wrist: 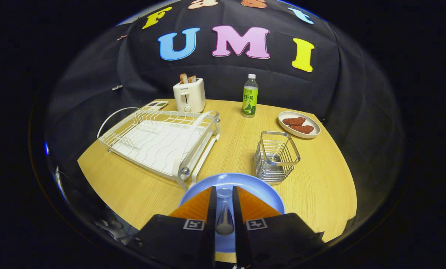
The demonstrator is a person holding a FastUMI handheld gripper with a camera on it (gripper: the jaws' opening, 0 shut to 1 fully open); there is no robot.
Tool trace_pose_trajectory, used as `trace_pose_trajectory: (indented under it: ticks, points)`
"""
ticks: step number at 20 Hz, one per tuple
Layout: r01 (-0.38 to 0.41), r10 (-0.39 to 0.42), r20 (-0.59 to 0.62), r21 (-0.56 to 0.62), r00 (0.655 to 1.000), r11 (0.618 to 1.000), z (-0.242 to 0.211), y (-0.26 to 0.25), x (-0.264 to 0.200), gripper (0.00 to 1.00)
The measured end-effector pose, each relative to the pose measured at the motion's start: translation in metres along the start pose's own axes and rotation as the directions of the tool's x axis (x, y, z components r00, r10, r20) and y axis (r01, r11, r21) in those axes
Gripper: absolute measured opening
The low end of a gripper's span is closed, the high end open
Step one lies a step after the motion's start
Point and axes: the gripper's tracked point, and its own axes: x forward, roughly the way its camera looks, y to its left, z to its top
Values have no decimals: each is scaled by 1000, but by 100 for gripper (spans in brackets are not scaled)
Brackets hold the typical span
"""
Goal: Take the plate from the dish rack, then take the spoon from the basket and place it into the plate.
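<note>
Pinching the spoon (225, 218) in my tongs (223, 192) over the blue plate (262, 190), wooden table (327, 179), dish rack (159, 140) far left, basket (277, 157) right.

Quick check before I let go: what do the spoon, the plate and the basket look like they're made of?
The spoon, held between the tool's fingers over the plate, looks like polished metal: its handle mirrors light. The plate is blue and smooth with a soft sheen, likely plastic or glazed ceramic; I cannot tell which. The basket is bright, shiny metal wire, probably steel.
</note>
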Motion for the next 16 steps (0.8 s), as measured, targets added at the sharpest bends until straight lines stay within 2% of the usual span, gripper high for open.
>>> trace_pose_trajectory:
  ticks: [3,8,11,16]
  points:
    - [-2,1,45,12,999,1000,23,-6,-7,100]
    - [31,-33,197,16,980,999,94,-16,-43,98]
    - [59,-62,311,19,948,998,141,-18,-77,98]
    - [117,-139,408,79,902,990,191,-37,-124,99]
